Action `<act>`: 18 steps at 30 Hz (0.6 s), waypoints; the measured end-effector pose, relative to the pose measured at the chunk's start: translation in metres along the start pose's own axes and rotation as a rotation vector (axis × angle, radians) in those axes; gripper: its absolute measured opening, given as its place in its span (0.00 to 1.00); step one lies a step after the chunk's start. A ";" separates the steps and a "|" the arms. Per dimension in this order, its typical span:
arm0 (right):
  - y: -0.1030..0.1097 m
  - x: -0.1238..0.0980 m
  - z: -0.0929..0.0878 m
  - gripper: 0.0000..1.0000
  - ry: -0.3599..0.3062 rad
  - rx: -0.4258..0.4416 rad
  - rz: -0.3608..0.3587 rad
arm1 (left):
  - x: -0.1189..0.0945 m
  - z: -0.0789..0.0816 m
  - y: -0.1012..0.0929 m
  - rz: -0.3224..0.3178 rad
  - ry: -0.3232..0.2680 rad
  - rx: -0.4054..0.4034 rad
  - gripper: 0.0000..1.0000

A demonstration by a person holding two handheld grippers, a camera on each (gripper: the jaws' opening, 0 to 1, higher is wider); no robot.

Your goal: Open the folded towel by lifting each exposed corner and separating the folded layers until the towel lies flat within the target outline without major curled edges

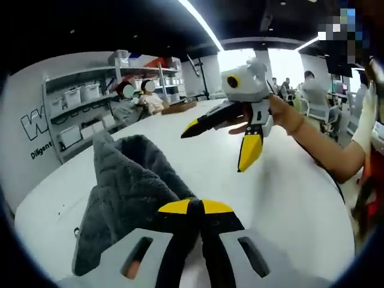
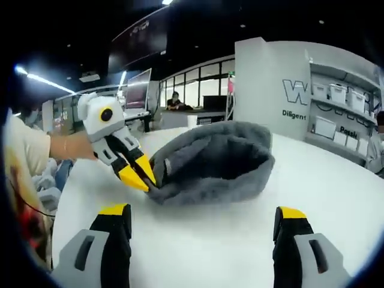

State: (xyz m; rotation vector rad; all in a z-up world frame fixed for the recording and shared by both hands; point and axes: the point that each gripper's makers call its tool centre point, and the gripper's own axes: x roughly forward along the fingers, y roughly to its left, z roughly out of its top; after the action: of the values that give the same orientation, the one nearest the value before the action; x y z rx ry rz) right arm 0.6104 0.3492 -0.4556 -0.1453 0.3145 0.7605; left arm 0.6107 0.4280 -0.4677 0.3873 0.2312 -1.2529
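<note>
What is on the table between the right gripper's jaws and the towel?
Nothing: in the right gripper view, bare white table separates the open right gripper from the grey towel.

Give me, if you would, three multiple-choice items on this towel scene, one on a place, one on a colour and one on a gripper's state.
1. Where does the towel rest?
A. on a white table
B. on a shelf
C. on a chair

2. What colour is the towel?
A. red
B. dark grey
C. yellow

3. How do the right gripper's jaws stand?
A. shut on the towel
B. shut on nothing
C. wide apart, with nothing between them

Answers:
1. A: in the right gripper view the towel lies bunched on the white table.
2. B: its pile is dark grey in both views.
3. C: its yellow tips stand far apart over bare table, while the left gripper is shut on the towel's edge.
</note>
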 end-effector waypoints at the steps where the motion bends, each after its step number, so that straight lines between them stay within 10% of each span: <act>1: -0.001 -0.003 0.002 0.99 -0.013 0.003 -0.004 | 0.002 -0.001 -0.002 -0.005 0.000 -0.008 0.04; 18: -0.006 -0.012 0.008 0.99 -0.046 0.012 -0.040 | 0.009 -0.020 -0.038 -0.054 -0.001 -0.075 0.04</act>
State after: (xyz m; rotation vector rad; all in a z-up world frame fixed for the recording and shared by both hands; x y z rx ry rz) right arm 0.6081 0.3386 -0.4440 -0.1221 0.2715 0.7209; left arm 0.5781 0.4181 -0.4958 0.3172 0.2888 -1.2935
